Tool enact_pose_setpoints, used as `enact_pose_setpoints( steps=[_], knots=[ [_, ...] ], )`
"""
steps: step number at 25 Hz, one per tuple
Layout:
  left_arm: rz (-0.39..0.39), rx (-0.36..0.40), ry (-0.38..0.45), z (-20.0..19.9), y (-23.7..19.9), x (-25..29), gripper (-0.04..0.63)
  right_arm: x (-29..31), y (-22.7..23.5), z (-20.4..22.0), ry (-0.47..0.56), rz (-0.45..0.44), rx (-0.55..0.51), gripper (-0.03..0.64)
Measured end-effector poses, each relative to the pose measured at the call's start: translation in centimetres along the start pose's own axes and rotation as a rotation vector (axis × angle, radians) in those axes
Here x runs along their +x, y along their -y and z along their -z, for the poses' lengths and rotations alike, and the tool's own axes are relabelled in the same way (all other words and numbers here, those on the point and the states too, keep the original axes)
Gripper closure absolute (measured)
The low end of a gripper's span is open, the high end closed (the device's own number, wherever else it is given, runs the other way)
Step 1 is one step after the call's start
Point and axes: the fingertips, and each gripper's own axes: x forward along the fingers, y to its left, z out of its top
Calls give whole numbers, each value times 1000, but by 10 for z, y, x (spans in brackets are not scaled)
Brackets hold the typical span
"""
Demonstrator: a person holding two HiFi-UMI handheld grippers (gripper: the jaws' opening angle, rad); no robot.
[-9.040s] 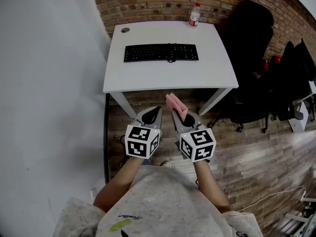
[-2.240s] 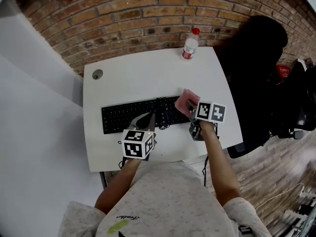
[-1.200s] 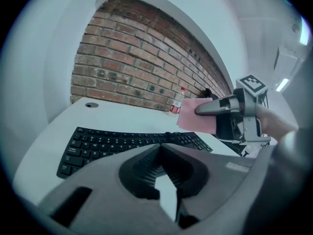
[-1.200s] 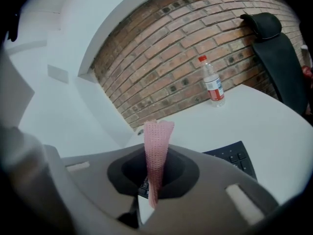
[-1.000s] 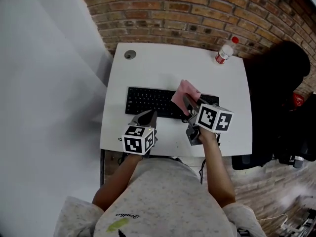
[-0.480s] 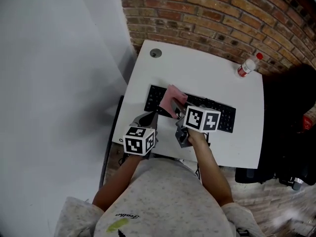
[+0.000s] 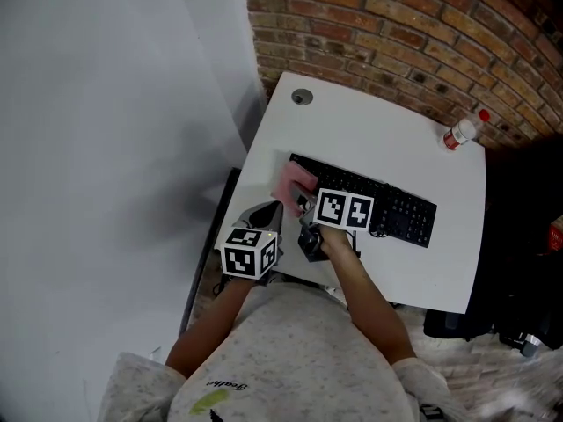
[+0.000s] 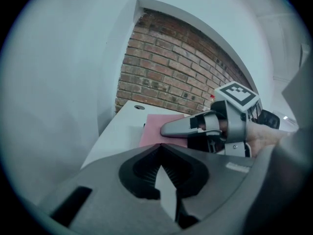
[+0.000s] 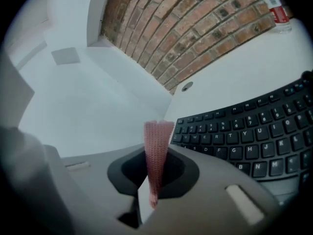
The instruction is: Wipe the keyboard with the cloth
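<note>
A white rectangular desk (image 7: 387, 139) stands against a red brick wall (image 7: 396, 25) and carries a black computer keyboard (image 7: 396, 207). The left tongs (image 7: 269, 209), closed on nothing, hover by the desk's near edge. The right tongs (image 7: 302, 202) are clamped tight on a folded pink knitted cloth (image 7: 293, 183) at the keyboard's left end.

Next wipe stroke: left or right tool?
Right. The right tool is shut on the cloth, which is at the left end of the keyboard. The left tool is shut and empty, short of the keys.
</note>
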Motion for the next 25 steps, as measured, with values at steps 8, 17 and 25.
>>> enact_pose_setpoints(
  steps=[8, 17, 25],
  knots=[
    [13, 13, -14, 0, 1, 2, 599, 2, 13, 7, -16, 55, -11, 591],
    [57, 47, -28, 0, 20, 12, 598, -18, 28, 9, -4, 96, -10, 591],
    [105, 78, -45, 1, 41, 23, 598, -41, 44, 9, 20, 142, -8, 591]
  ],
)
